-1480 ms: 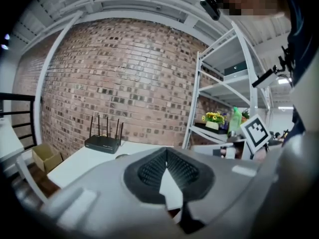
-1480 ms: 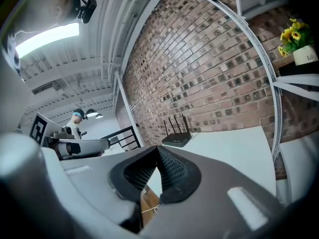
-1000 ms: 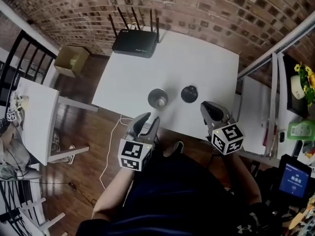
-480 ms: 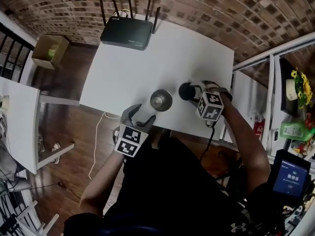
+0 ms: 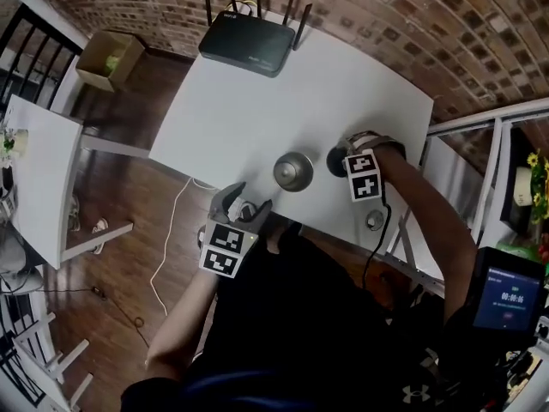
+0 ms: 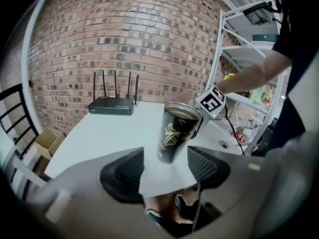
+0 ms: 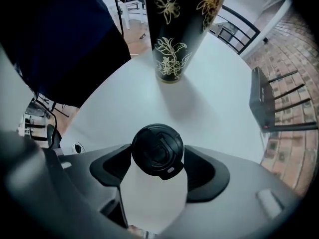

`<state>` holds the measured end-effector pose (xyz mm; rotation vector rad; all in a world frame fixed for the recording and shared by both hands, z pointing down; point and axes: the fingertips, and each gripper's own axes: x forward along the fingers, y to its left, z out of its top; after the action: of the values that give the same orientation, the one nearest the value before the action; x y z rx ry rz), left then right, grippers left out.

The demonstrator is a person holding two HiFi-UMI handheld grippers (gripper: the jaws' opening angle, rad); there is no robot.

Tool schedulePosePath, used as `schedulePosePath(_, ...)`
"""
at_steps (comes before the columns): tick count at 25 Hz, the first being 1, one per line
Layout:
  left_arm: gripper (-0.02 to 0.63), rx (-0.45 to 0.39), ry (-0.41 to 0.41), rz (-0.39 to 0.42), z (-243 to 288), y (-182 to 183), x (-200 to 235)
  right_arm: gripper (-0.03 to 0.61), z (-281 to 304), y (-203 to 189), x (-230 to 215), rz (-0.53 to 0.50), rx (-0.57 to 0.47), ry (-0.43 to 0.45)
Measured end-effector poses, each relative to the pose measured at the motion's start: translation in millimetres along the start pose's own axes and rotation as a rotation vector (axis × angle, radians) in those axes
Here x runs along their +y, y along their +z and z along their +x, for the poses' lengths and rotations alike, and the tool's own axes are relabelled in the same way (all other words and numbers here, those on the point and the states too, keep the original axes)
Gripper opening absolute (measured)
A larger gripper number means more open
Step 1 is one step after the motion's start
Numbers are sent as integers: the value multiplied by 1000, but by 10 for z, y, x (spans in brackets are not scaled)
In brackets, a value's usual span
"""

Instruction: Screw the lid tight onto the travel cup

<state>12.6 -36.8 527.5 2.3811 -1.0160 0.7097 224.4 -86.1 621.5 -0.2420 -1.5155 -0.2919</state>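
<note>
Both hands have dropped in toward the travel cup [image 5: 293,171] within the last second, and both sets of jaws have just been opening. The right hand-held gripper [image 7: 158,169] hung shut off the near edge of the worktop [image 5: 240,118], on the person's side of the cup. It has since turned over to point straight down on the lid [image 7: 157,150]. Its jaws now stand wide with the lid between them, one pad on either side, and neither is pressing as far as its own view shows (the lid lies flat on the worktop, just right of the cup and apart from it).

The left hand-held gripper [image 6: 167,171] has come lower on the near side of the cup. Its jaws are well apart and hold nothing. The cup stands upright ahead of them, lined up with the gap but not yet reached, and its mouth is open.

For the task this reads as the end of the approach: nothing is grasped and no threading has begun. The likely next moves are for the right to squeeze the lid and the left to steady the cup before the lid is carried over.
</note>
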Motion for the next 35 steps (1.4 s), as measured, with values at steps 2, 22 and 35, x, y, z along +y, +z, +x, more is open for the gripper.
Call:
schedulePosePath(2,270,-1,20,-13,-13,5,17,337,58,-6,-6,-24,6,15)
schedulePosePath(22,353,-46,-9,211,228,148,-53,334,-1599,625,-300,170,-322,-132)
schedulePosePath(35,414,-72,-242,532,811,339,-395,334,-1680,1490,-341,-152,-159,31)
